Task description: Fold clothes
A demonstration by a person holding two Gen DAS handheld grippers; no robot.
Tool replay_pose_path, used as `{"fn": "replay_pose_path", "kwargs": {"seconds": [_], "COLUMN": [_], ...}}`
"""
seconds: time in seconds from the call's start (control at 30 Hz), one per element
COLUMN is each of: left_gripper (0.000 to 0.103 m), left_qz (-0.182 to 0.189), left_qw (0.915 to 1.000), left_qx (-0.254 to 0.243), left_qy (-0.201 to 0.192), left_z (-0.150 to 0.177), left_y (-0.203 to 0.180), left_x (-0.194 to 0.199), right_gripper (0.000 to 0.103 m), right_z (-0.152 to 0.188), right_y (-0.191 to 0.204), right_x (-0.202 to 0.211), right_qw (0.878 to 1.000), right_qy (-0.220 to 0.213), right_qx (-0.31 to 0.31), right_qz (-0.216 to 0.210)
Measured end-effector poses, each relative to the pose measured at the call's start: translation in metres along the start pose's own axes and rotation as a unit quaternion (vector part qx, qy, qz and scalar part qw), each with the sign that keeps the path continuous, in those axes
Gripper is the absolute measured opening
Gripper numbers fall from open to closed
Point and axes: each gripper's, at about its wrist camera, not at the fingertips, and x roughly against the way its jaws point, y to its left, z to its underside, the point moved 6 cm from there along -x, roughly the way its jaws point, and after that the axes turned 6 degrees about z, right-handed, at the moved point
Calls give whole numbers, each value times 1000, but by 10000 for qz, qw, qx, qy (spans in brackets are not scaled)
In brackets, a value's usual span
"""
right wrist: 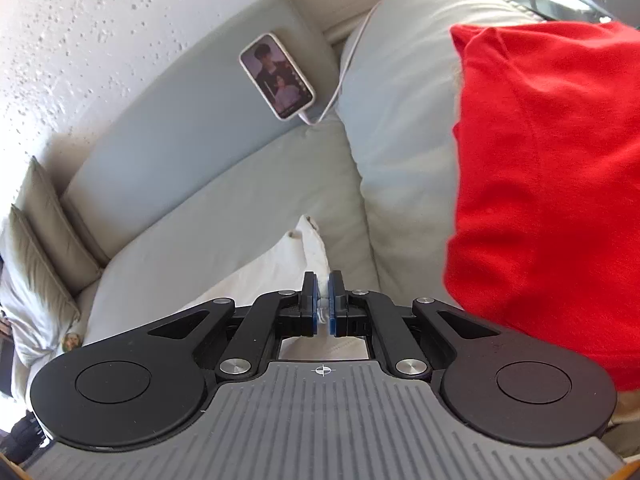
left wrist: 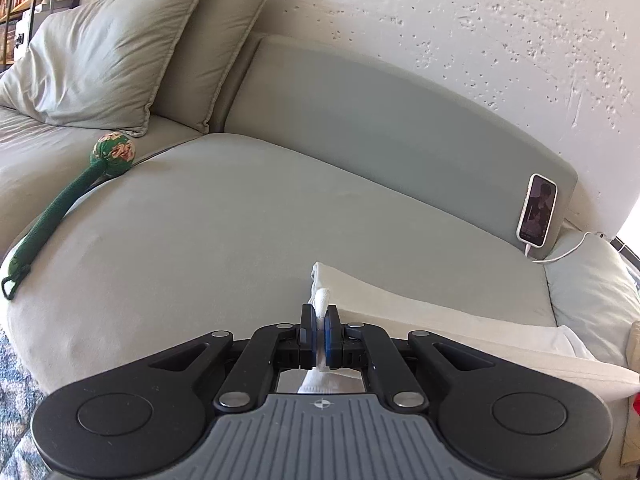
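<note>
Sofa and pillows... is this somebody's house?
Most likely a living room in a home. There is a big grey-green sofa with loose pillows, a phone charging against the backrest, and a bookshelf in the far corner.

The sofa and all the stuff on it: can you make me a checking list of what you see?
Surface: grey-green fabric sofa seat, smooth, mostly bare.
Job's things: white cloth garment stretched between both grippers; red fabric garment heaped on the sofa arm.
Clutter: green knitted stick with a flowery ball end; white-cased phone leaning on the backrest, screen lit.
Grippers: left gripper and right gripper each shut on a pinch of white cloth.
Cables: white charging cable plugged into the phone.
Surroundings: two pale green cushions, rough white wall, bookshelf.
</note>
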Motion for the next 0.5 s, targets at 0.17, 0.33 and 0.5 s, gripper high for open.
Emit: {"fn": "replay_pose_path", "kwargs": {"seconds": [0.17, 0.33, 0.5], "left_gripper": [2, 2, 7], "left_qz": [-89, -282, -508], "left_qw": [9994, 9988, 9959], "left_qx": [-290, -345, -528], "left_qy": [140, 192, 524], "left_z": [30, 44, 59], "left_y": [-8, -9, -8], "left_x": [22, 29, 24], "right_gripper": [5, 5, 5], "right_z": [14, 33, 46], "right_y": [-20, -39, -45], "right_x": [25, 39, 45], "right_qw": [9999, 9994, 9991], "right_qy": [-124, -117, -180], "right_qx": [-38, -207, -196], "right_qz": [95, 244, 327]}}
